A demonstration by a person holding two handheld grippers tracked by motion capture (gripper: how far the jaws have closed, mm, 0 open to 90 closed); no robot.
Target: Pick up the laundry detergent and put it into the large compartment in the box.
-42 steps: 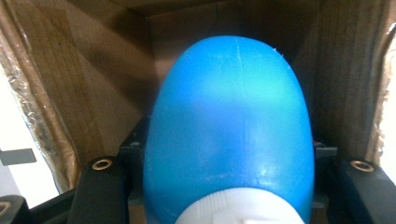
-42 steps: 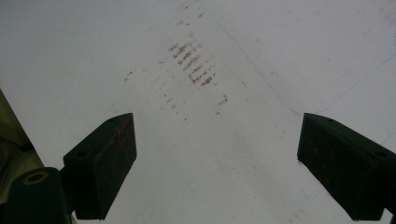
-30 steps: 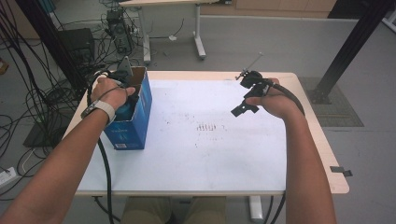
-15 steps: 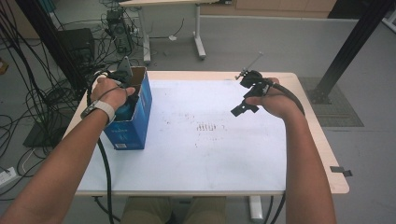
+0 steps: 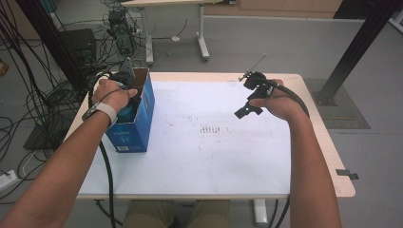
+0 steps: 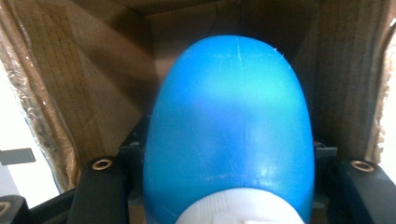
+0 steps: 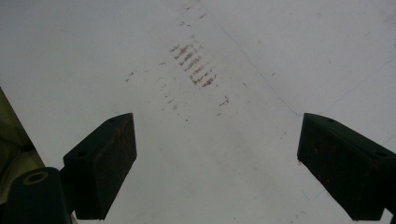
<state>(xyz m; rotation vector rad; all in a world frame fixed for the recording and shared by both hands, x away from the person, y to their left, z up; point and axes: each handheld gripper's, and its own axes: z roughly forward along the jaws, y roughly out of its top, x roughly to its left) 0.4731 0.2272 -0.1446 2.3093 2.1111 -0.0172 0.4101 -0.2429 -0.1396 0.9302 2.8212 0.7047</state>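
The left claw (image 5: pixel 127 97) is clamped on a blue bottle (image 6: pixel 229 130) inside the blue box (image 5: pixel 140 128), its label unreadable.

Bare forearms, white wristband (image 5: pixel 105 112) on the left wrist, black grippers with brass-ringed screws, trailing black cables (image 5: pixel 108 175)

We see a white-topped desk (image 5: pixel 209 156) with pale wooden edges on a grey floor (image 5: pixel 266 47). Behind it stands a second desk (image 5: pixel 199 28). Black cables (image 5: pixel 28 99) tangle at left, around what may be electronics (image 5: pixel 119 33); a black post (image 5: pixel 354 52) rises right.
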